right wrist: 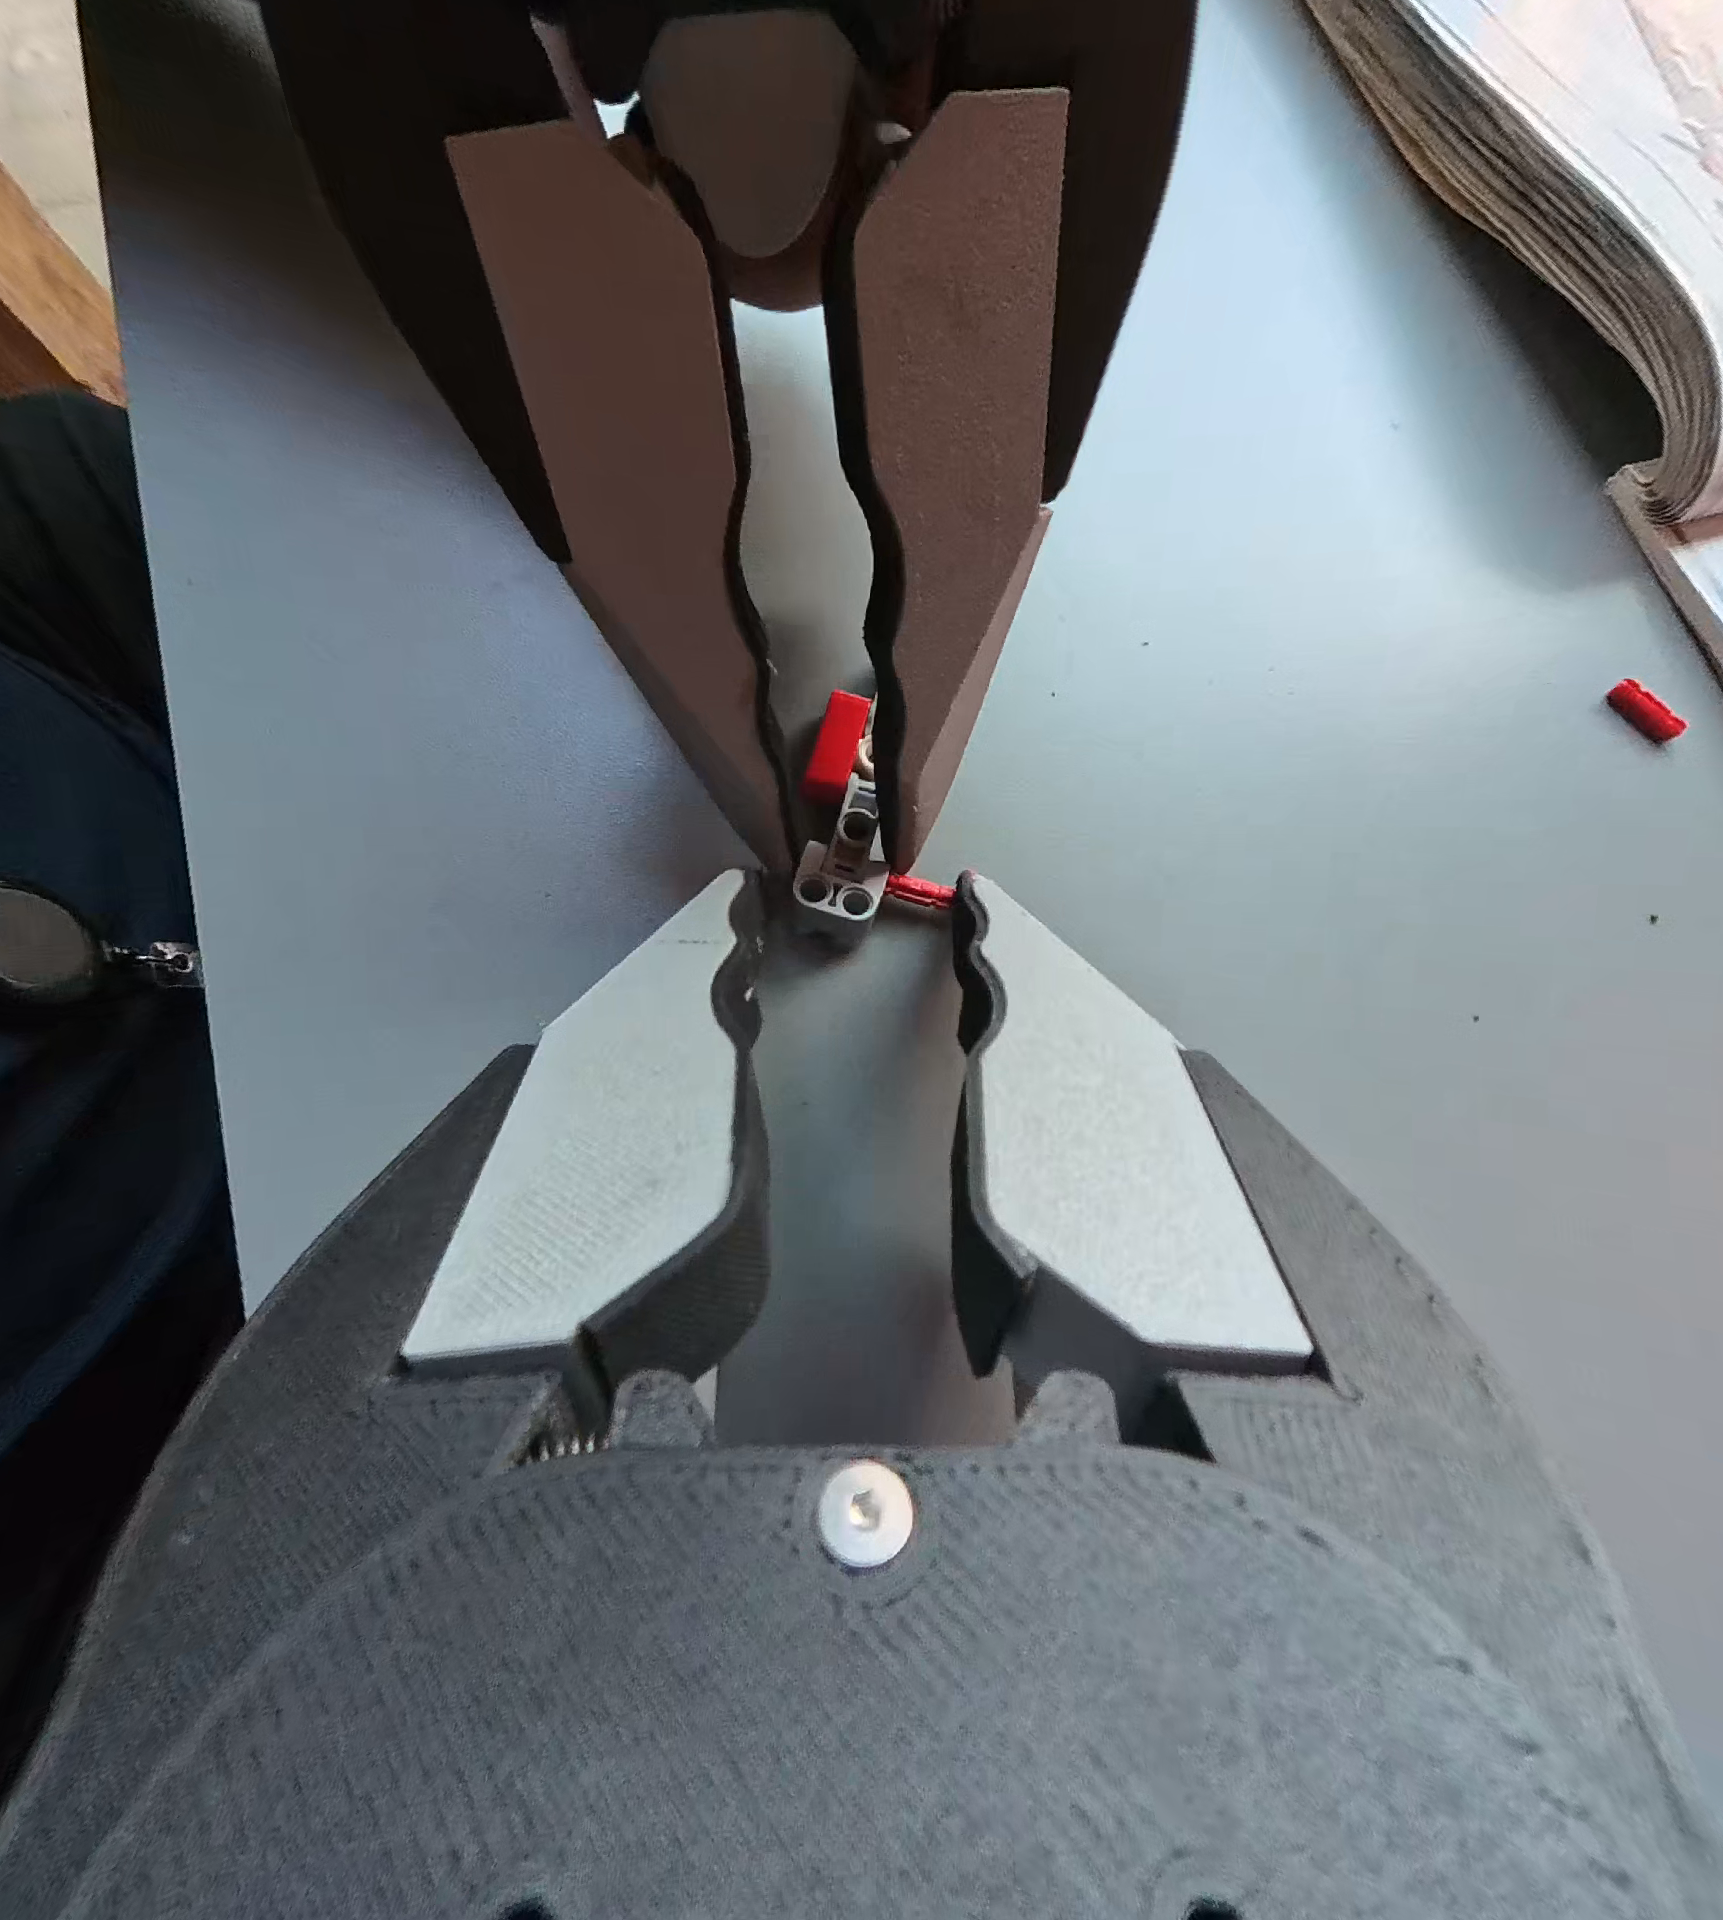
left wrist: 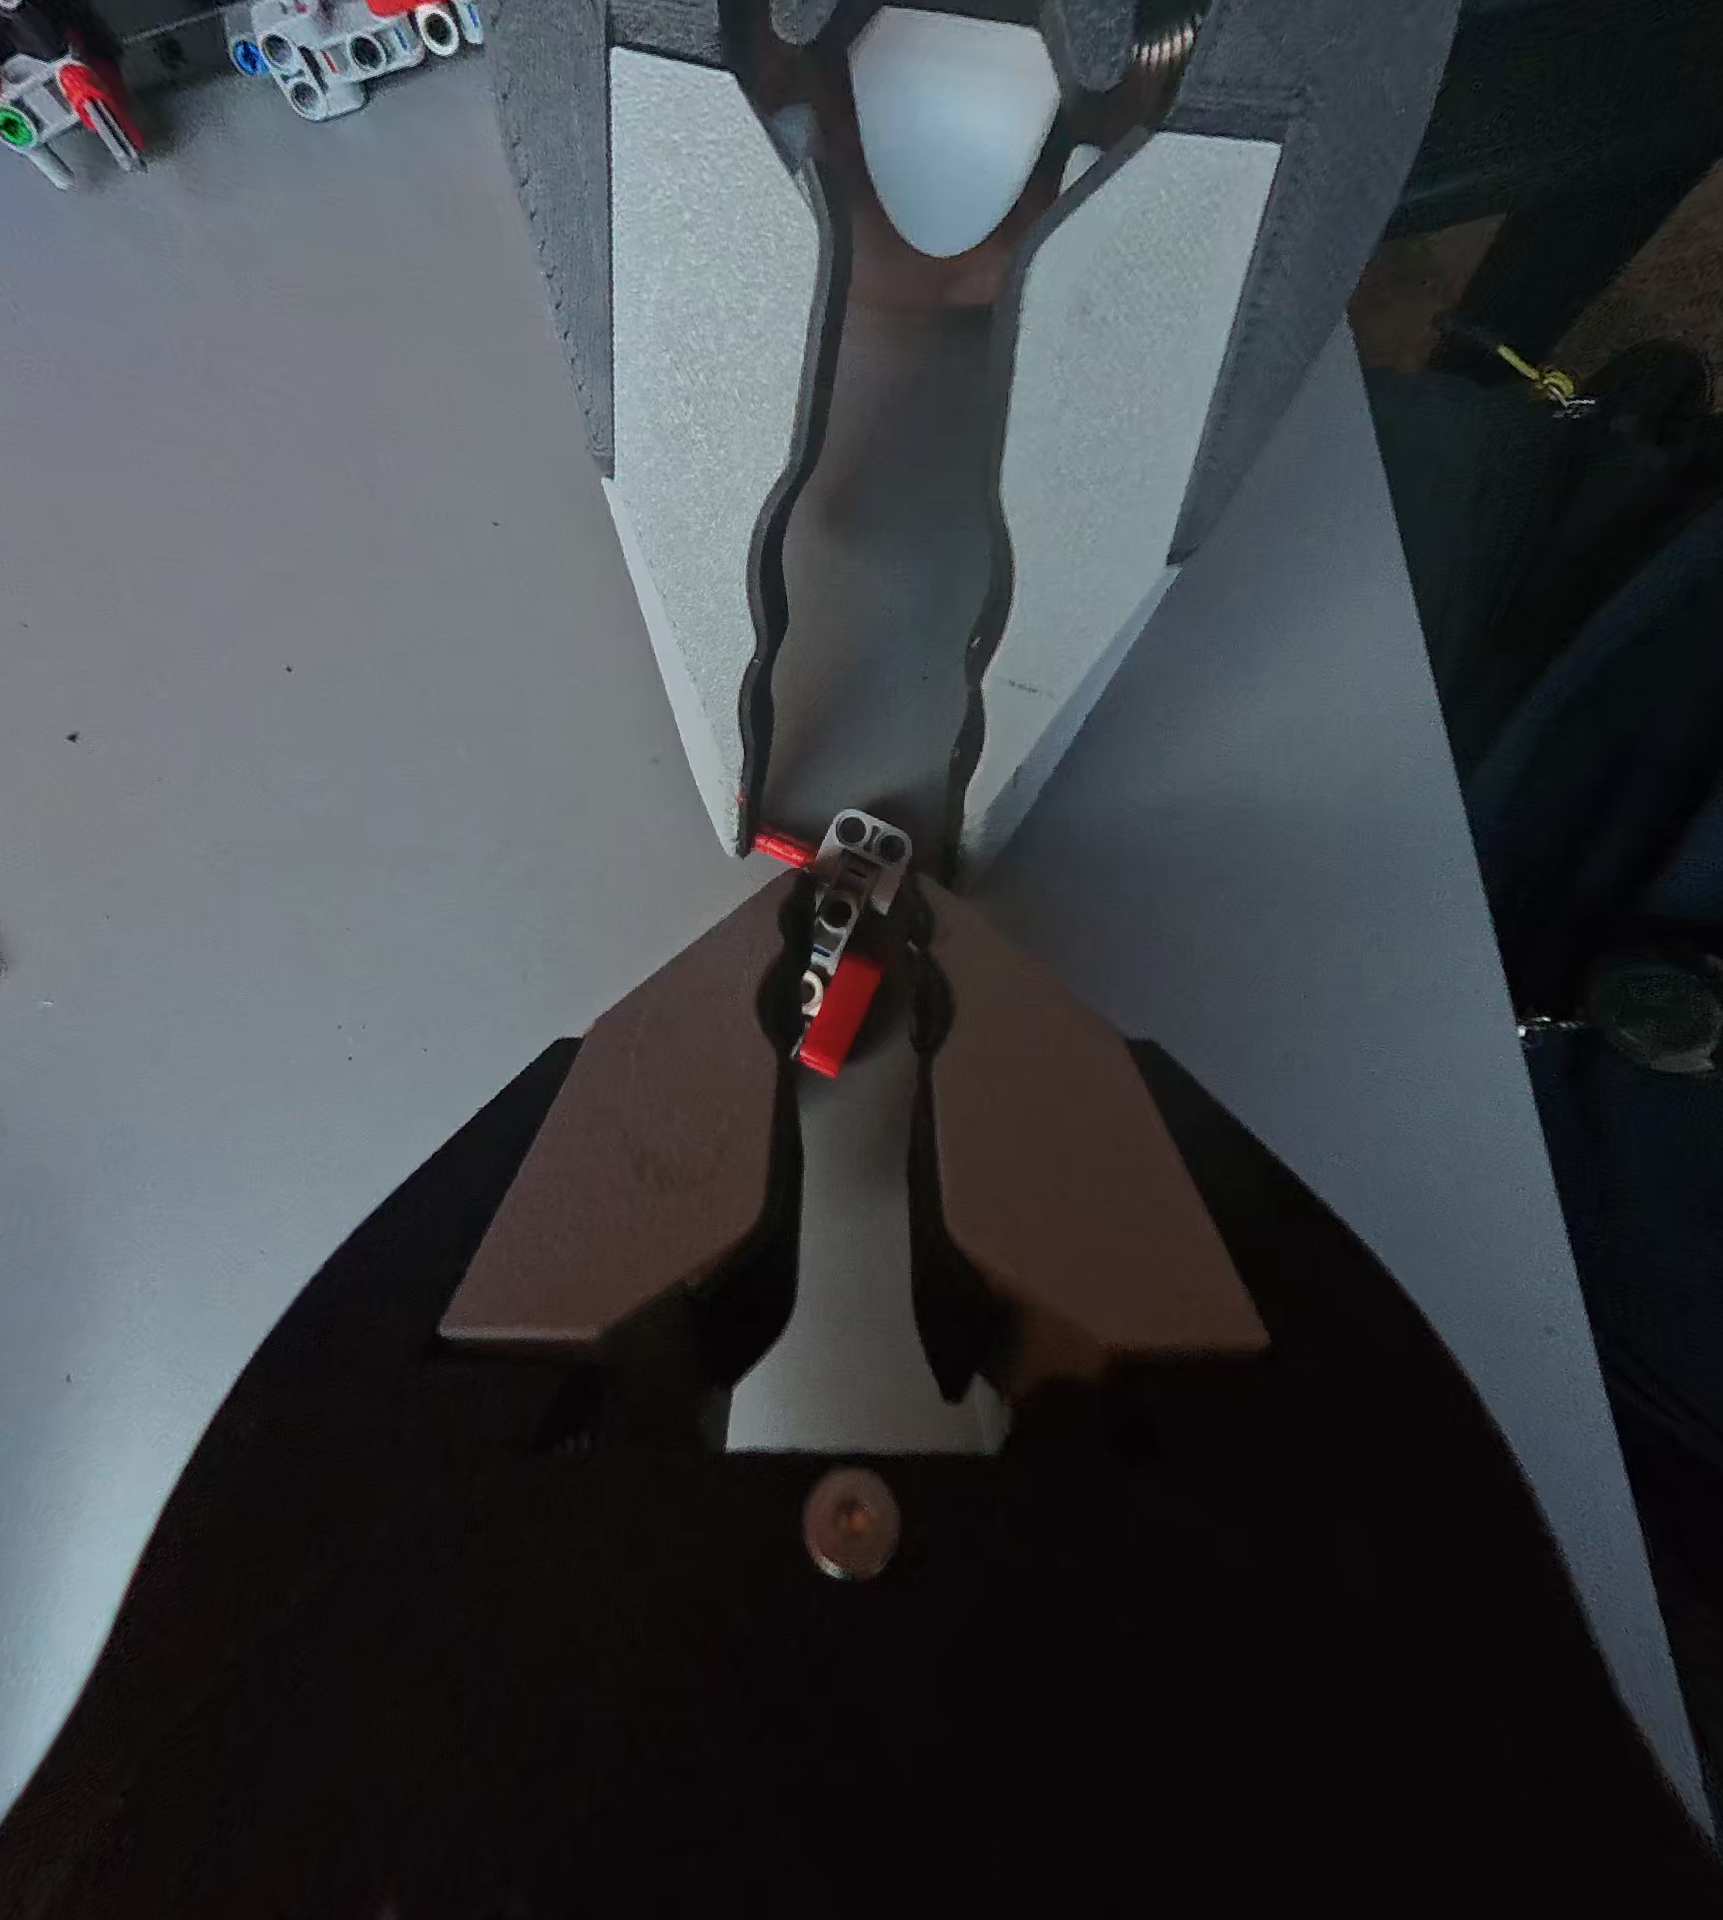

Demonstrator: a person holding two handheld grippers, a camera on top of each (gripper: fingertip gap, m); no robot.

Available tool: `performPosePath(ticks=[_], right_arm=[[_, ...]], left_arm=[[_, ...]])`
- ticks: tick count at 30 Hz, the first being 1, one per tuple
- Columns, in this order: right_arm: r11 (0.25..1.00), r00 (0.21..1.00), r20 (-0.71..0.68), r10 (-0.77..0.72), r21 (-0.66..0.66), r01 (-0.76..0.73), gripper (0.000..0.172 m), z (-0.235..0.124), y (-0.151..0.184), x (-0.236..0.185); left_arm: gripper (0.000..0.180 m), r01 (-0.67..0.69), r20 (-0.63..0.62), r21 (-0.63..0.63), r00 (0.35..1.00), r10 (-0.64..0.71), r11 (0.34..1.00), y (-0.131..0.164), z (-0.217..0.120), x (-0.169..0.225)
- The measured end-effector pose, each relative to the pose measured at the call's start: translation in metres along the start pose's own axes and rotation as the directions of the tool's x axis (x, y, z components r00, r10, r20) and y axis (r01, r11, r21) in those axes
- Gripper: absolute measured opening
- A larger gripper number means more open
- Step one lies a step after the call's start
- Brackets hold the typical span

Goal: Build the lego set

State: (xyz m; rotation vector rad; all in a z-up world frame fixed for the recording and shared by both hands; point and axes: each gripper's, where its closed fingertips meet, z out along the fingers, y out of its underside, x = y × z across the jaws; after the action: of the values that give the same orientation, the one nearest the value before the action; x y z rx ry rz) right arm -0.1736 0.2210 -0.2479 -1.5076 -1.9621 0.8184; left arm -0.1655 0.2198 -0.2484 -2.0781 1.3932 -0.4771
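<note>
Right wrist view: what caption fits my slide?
Brown claw grips a grey-and-red brick piece; grey claw open around its red pin.

Pale grey worktop (right wrist: 1252, 623) carrying a loose red peg (right wrist: 1645, 711), an open book (right wrist: 1615, 260) at its edge, and toy brick assemblies (left wrist: 161, 62).

Toy-brick assembly (left wrist: 841, 925), grey with a red plate: its flanks are hidden between the dark pads (left wrist: 784, 997) of the left claw (left wrist: 852, 961), so contact there is only partly visible. Red pin (right wrist: 924, 888): its inner end is concealed inside the grey connector. Brick models (left wrist: 26, 94) and open book (right wrist: 1615, 260): cut off by the picture edges. Round object (right wrist: 15, 940) on dark fabric at the table (right wrist: 1304, 831) edge: too indistinct to identify.
</note>
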Motion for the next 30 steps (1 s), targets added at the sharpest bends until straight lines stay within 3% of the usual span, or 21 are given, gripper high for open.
performPosePath(ticks=[13, 14, 17, 21, 25, 27, 30], right_arm=[[1.000, 0.999, 0.032, 0.027, -0.006, -0.027, 0.030, 0.001, 0.001, -0.001], [1.000, 0.999, 0.038, 0.031, -0.008, -0.030, 0.020, 0.000, 0.001, -0.004], [1.000, 1.000, 0.017, 0.014, -0.004, -0.014, 0.020, 0.001, 0.000, -0.005], [0.996, 0.994, 0.071, 0.089, 0.003, -0.089, 0.020, 0.001, -0.001, -0.003], [0.999, 0.997, 0.051, 0.050, 0.009, -0.051, 0.020, 0.001, -0.002, -0.002], [1.000, 1.000, 0.018, 0.014, 0.005, -0.014, 0.018, 0.002, -0.001, 0.000], [1.000, 1.000, -0.005, -0.019, 0.004, 0.019, 0.018, 0.001, -0.001, 0.004]], left_arm=[[0.013, -0.058, 0.040, 0.033, 0.998, 0.056, 0.998, 0.000, 0.000, 0.001], [0.012, -0.064, 0.064, 0.035, 0.996, 0.062, 0.997, 0.000, 0.000, -0.001], [0.012, -0.095, 0.077, 0.038, 0.993, 0.092, 0.995, 0.001, -0.001, 0.000], [0.013, -0.073, 0.072, 0.055, 0.995, 0.069, 0.996, 0.000, -0.001, -0.002], [0.013, -0.028, 0.051, 0.067, 0.998, 0.025, 0.997, 0.000, -0.002, -0.002], [0.034, -0.028, 0.091, 0.043, 0.996, 0.024, 0.999, 0.003, -0.007, -0.010], [0.037, -0.056, 0.103, 0.055, 0.993, 0.050, 0.997, 0.001, -0.020, -0.011]])
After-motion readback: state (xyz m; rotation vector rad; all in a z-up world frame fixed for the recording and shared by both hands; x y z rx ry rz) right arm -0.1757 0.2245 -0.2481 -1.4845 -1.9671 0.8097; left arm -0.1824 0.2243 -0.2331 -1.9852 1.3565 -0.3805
